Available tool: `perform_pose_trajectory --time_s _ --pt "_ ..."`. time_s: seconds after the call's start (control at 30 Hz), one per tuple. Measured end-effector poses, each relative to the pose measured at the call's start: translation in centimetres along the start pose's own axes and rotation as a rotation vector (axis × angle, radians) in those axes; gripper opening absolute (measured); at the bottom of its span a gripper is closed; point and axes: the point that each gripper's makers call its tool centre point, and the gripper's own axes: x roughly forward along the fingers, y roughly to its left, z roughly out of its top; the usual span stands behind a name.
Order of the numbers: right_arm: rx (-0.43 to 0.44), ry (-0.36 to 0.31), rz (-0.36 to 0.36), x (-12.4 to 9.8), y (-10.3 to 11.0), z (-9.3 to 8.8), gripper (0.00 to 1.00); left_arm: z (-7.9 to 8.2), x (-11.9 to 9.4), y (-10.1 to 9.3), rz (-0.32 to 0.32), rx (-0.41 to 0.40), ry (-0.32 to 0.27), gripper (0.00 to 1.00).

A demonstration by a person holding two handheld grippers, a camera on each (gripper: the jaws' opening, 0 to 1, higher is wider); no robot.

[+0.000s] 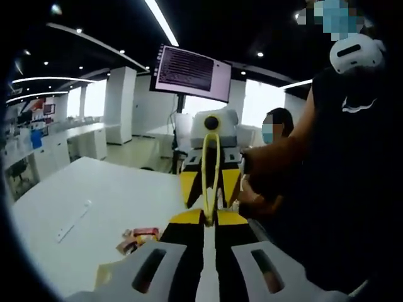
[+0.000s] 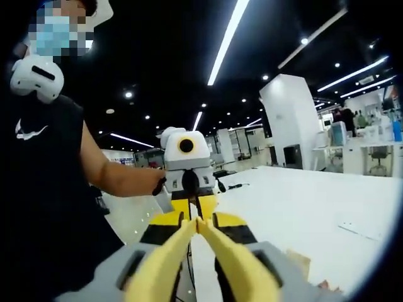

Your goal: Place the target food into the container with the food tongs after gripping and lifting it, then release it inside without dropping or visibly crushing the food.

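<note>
While left hand-held gripper [image 1: 208, 217] pinches yellow tongs [image 1: 211, 173] tip, right hand-held gripper [image 2: 196, 221] clamps tong arms.

The yellow food tongs [image 1: 211, 176] are standing out lengthwise between the two grippers, their two thin arms running closed together to a rounded loop end; in the right gripper view, the tongs' [image 2: 201, 258] broad yellow arms are spreading toward the camera from their meeting point.
</note>
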Motion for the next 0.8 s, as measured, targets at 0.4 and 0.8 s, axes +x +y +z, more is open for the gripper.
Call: perform_pose_trajectory --time_s 0.4,0.8 --pt "-0.005 -0.017 0.032 0.3 0.8 0.3 0.18 0.3 -0.6 -0.8 0.024 -0.009 0.02 0.0" --pt "-0.01 -0.001 0.042 0.3 1.3 -0.6 0.17 -0.7 -0.4 -0.8 0.01 -0.039 0.079 0.01"
